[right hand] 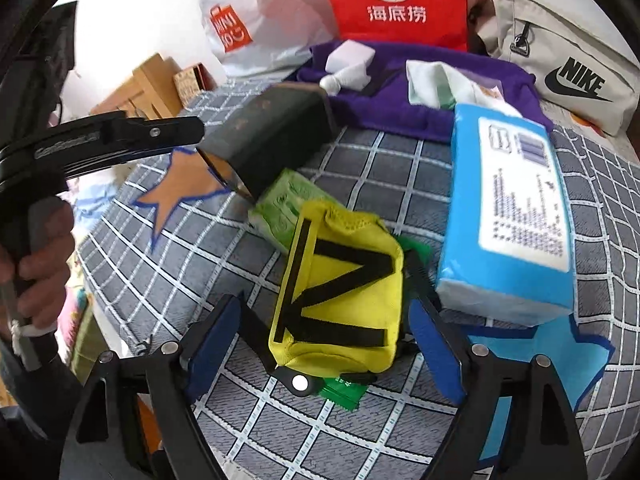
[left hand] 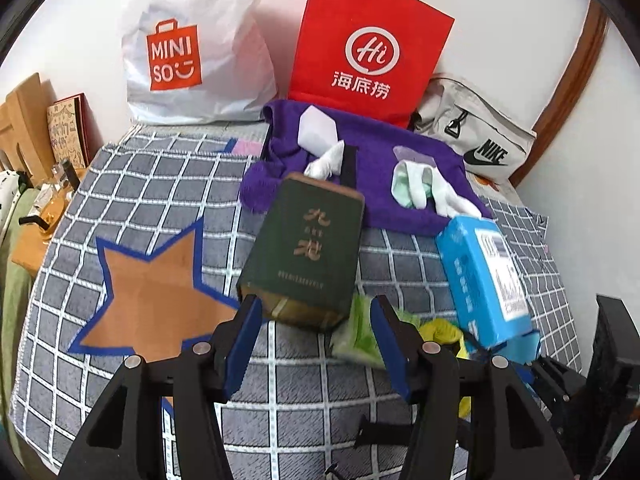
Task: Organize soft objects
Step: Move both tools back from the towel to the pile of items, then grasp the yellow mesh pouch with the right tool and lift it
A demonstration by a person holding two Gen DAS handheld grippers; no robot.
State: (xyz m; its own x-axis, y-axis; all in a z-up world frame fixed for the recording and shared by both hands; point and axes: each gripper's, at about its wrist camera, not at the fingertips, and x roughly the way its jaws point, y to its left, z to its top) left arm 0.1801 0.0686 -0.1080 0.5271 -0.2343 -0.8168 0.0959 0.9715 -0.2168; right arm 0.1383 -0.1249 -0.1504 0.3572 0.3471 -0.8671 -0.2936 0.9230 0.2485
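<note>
We hold the right gripper (right hand: 320,324) unclenched around the yellow pouch (right hand: 340,288), low centre, ready to grasp; the left gripper (left hand: 312,316), fingers parted, straddles the green box (left hand: 304,248) on the bed (left hand: 120,200).

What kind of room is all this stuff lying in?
Probably a bedroom at home: things lie on a checked blanket with star patches, shopping bags such as the red paper bag lean on a white wall, and a curved wooden frame resembles a headboard.
</note>
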